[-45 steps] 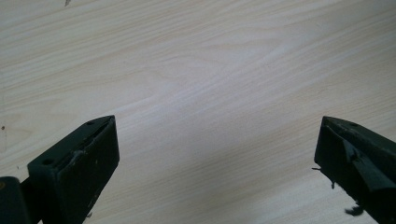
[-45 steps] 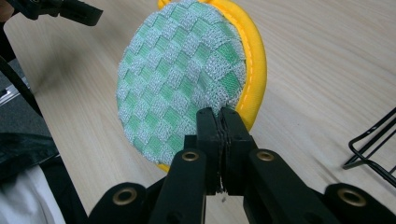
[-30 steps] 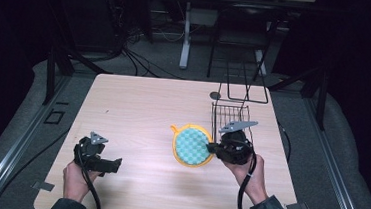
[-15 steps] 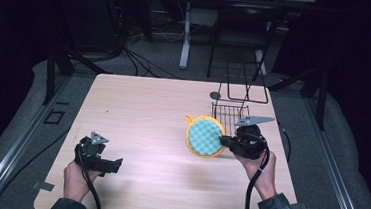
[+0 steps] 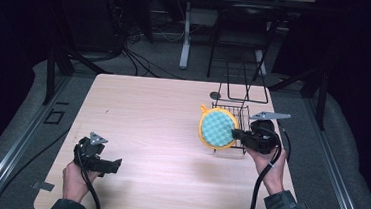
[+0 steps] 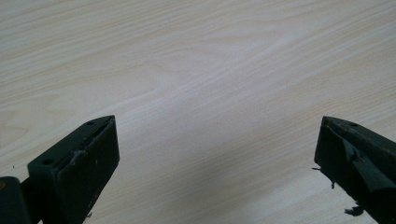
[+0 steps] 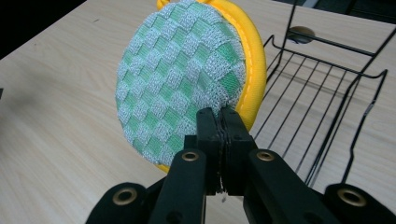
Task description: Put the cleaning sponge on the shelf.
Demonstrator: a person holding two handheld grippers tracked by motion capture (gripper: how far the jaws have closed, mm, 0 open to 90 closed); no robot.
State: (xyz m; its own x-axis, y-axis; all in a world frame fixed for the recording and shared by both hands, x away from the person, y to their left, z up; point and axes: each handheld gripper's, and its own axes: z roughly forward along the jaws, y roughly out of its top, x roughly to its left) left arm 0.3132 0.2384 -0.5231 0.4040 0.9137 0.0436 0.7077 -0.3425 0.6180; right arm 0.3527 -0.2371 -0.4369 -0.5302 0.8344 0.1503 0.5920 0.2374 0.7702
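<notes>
Right now the right gripper [image 7: 219, 122] has its 2 jaws clamped together on the lower rim of a round pot holder [image 7: 180, 81], held up on edge above the table [image 5: 147, 116]. Just beside it, on its far right side, sits a black wire basket [image 5: 232, 125], so any drop-in would likely mean carrying the pot holder sideways over the basket's rim. Its face is a green-and-white checked weave with a yellow border and a small loop at the top. The left gripper [image 6: 215, 154] rests well apart near the table's front left, jaws spread wide over bare wood.
</notes>
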